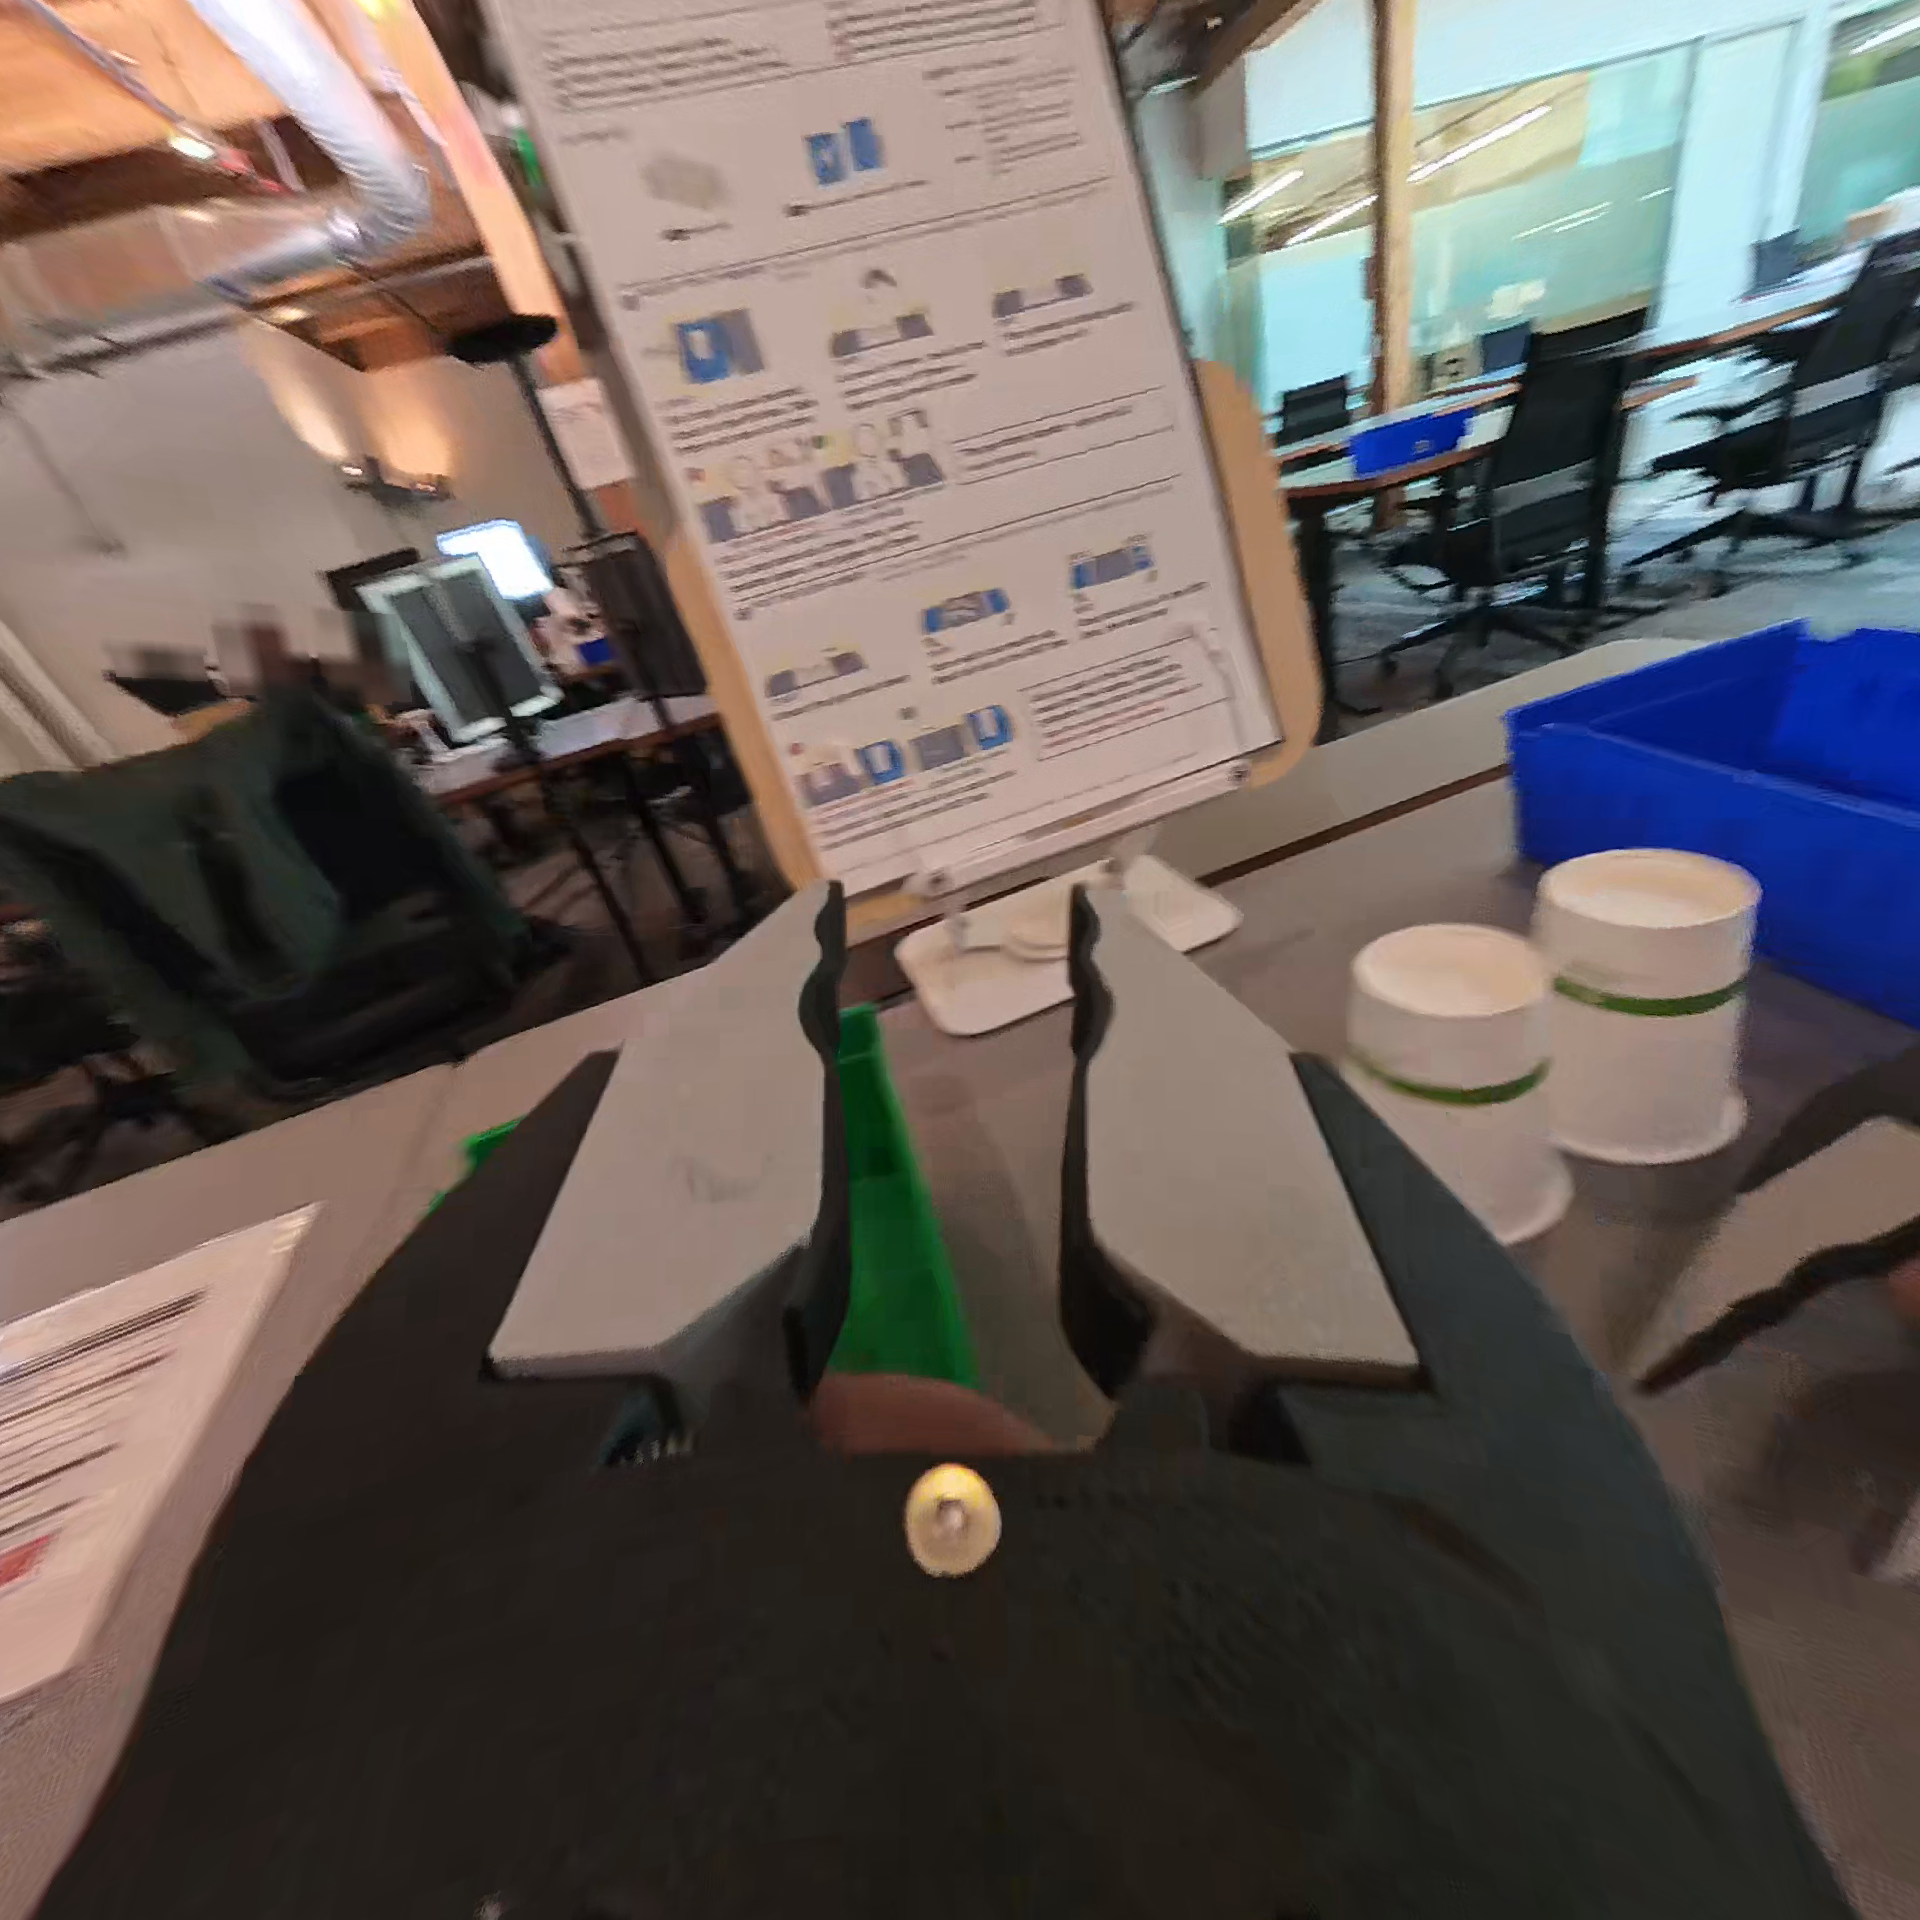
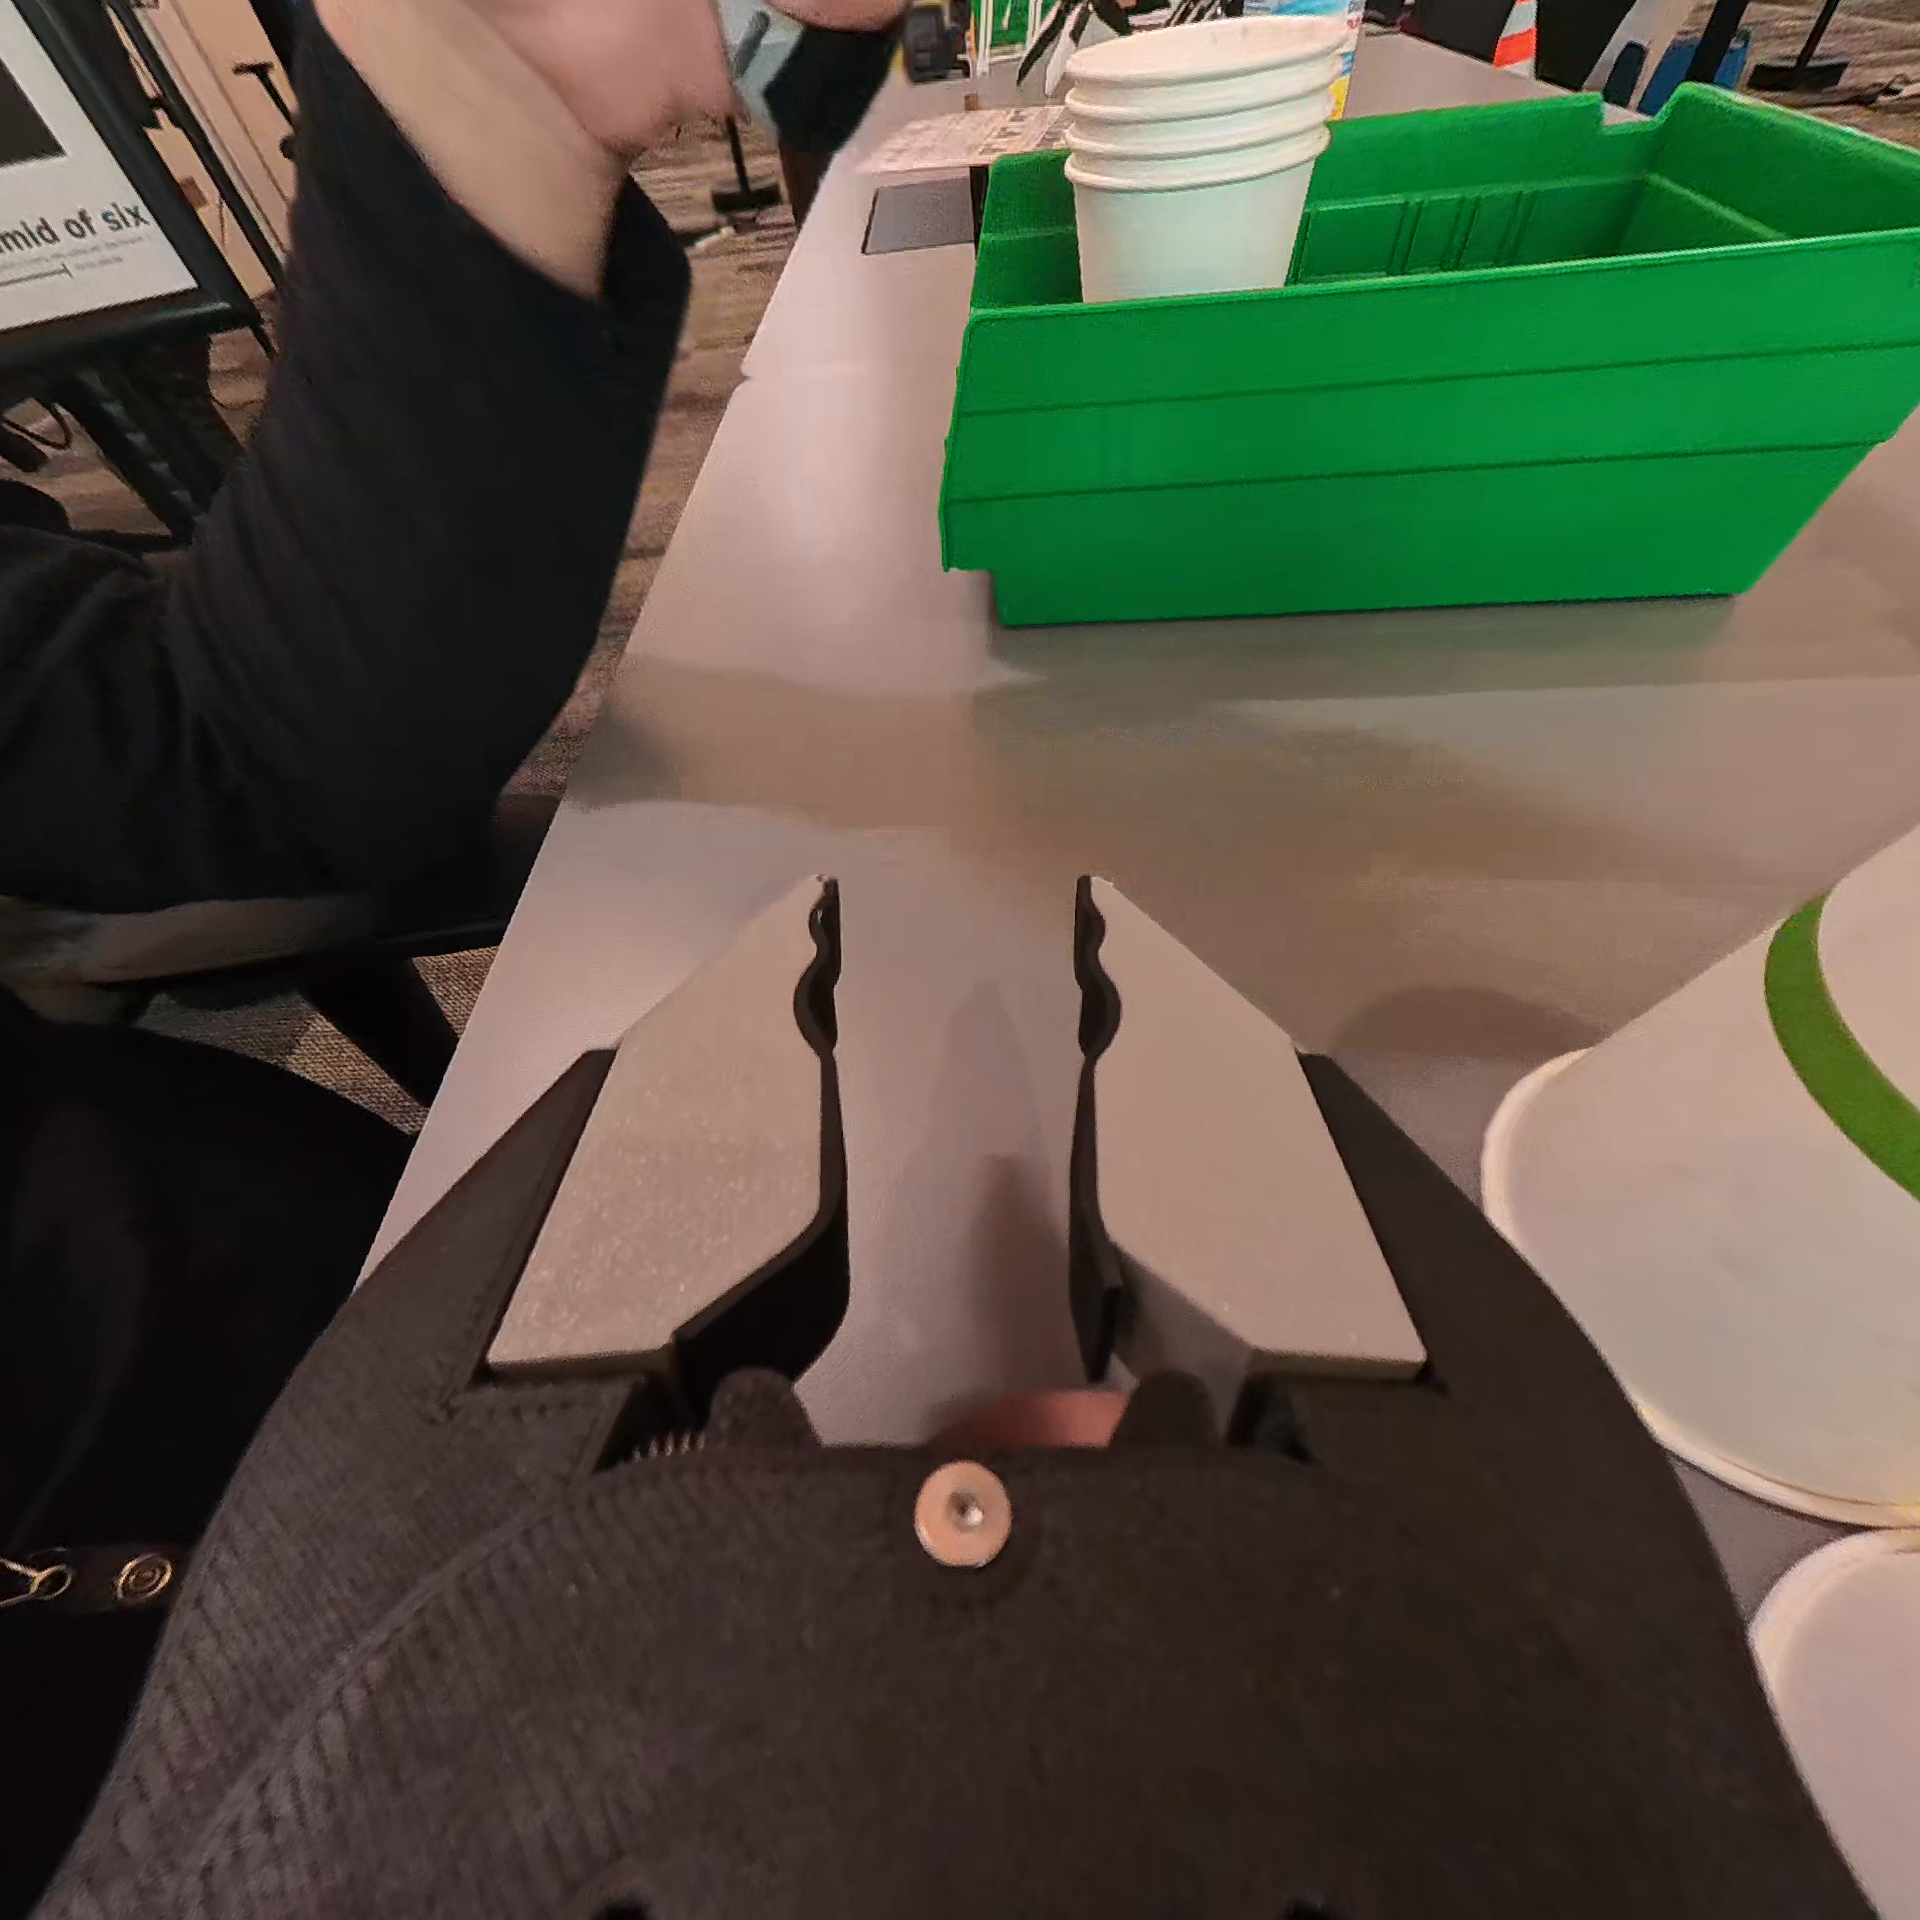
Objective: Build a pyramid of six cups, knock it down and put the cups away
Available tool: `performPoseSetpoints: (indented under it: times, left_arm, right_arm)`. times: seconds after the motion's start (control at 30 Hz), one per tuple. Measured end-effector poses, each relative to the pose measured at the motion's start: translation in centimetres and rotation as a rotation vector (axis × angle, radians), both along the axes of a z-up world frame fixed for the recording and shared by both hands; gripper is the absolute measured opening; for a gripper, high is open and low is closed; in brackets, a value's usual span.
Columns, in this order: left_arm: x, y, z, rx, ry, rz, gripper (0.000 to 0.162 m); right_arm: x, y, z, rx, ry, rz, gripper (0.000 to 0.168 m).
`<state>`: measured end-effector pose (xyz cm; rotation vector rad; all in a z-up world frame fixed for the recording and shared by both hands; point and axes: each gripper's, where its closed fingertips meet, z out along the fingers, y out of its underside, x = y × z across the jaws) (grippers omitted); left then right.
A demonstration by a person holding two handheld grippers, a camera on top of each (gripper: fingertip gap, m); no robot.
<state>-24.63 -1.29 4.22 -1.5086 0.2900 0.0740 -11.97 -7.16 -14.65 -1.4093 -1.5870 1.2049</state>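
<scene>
In the left wrist view, two white paper cups with green bands stand upside down side by side on the grey table, the nearer cup (image 1: 1455, 1081) and the farther cup (image 1: 1647, 987), right of my left gripper (image 1: 954, 904), which is open and empty. The right gripper's fingers (image 1: 1787, 1236) show at the right edge beside the cups. In the right wrist view, my right gripper (image 2: 954, 894) is open and empty over bare table. An upside-down banded cup (image 2: 1714, 1195) stands close on its right, with another cup's rim (image 2: 1849, 1704) below. A stack of white cups (image 2: 1195, 156) stands in the green bin (image 2: 1455, 447).
A blue bin (image 1: 1745, 790) sits behind the two cups. An instruction board on a white stand (image 1: 883, 416) rises at the table's far edge. Printed paper (image 1: 114, 1423) lies at the left. A person's dark sleeve (image 2: 395, 468) hangs at the table's left edge. One gripper's finger ends stand about 25 cm off the other's.
</scene>
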Motion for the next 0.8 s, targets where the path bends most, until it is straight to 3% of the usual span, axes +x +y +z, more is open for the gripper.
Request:
performPoseSetpoints:
  times: [0.07, 0.17, 0.23, 0.5, 0.8]
  left_arm:
    - [-4.9, -1.6, -1.0, -0.009, 0.088, 0.132, 0.021]
    - [-13.0, -3.2, -3.9, -0.149, 0.062, 0.339, 0.027]
    - [-15.2, -3.9, -5.5, -0.205, 0.003, 0.331, 0.026]
    - [-14.0, -3.6, -8.5, -0.314, 0.027, 0.168, 0.025]
    - [-13.7, -2.3, -10.9, -0.426, 0.087, 0.198, 0.025]
  right_arm:
    - [0.0, 0.0, 0.0, 0.002, -0.001, -0.001, 0.042]
    - [0.0, 0.1, 0.0, -0.007, -0.001, -0.006, 0.042]
    - [0.1, 0.3, 0.0, -0.016, -0.001, -0.014, 0.042]
    - [0.3, 0.6, 0.3, -0.062, 0.009, -0.024, 0.042]
    - [0.4, 0.5, 0.1, -0.044, -0.001, -0.021, 0.041]
